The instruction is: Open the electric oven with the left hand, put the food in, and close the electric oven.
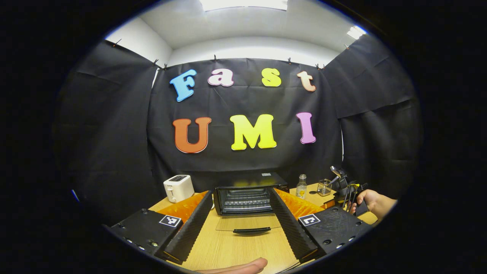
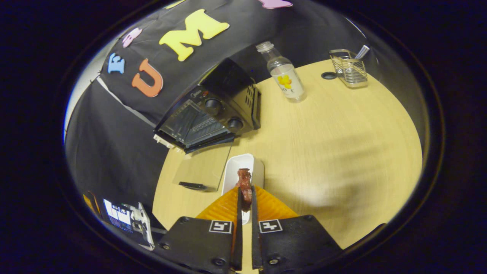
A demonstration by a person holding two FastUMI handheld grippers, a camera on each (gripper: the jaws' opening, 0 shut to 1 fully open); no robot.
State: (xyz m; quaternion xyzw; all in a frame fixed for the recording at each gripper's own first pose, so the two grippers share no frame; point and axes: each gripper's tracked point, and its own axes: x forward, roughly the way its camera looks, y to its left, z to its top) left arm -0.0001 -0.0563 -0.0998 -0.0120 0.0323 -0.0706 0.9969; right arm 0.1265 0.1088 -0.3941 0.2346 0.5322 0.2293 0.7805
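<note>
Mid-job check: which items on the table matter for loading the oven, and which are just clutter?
In play:
- electric oven, door folded down open
- food, pinched in the right gripper
- white tray beneath the food
- left gripper, open

Lying about:
- toaster
- bottle
- wire basket

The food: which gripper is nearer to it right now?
Right. The right gripper is clamped on the food above the white tray; the left gripper is open, facing the open oven.
</note>
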